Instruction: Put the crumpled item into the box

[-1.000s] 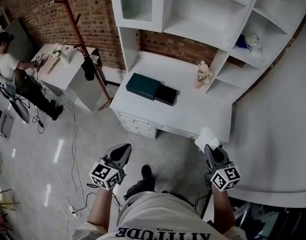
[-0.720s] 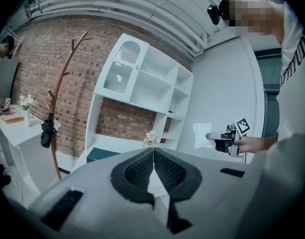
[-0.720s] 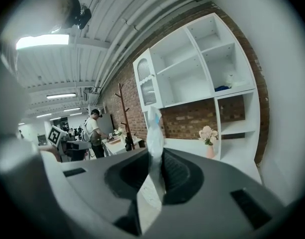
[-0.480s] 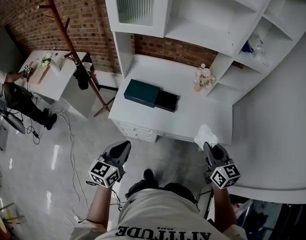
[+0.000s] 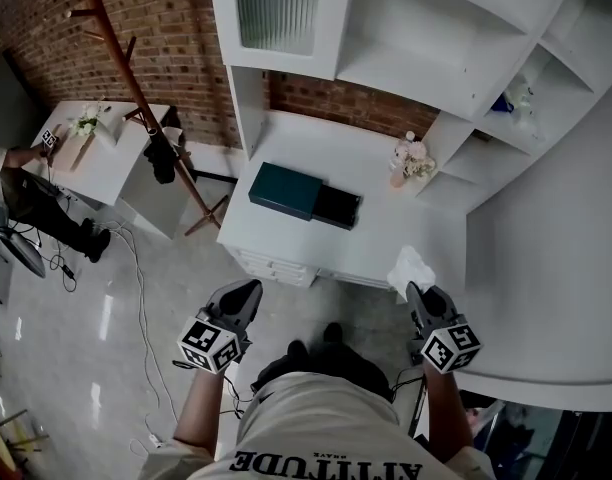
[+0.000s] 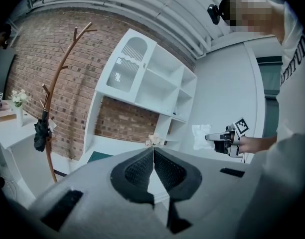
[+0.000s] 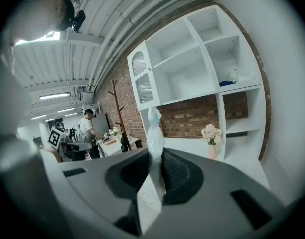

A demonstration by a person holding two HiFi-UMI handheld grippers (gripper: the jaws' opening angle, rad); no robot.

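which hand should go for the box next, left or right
Right. The right gripper is shut on the crumpled item, so it only has to carry it to the box on the desk. The left gripper is shut and empty.

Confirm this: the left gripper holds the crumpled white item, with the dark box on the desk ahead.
Not the left: the right gripper holds the crumpled white item, as the right gripper view shows. The dark box is on the desk ahead.
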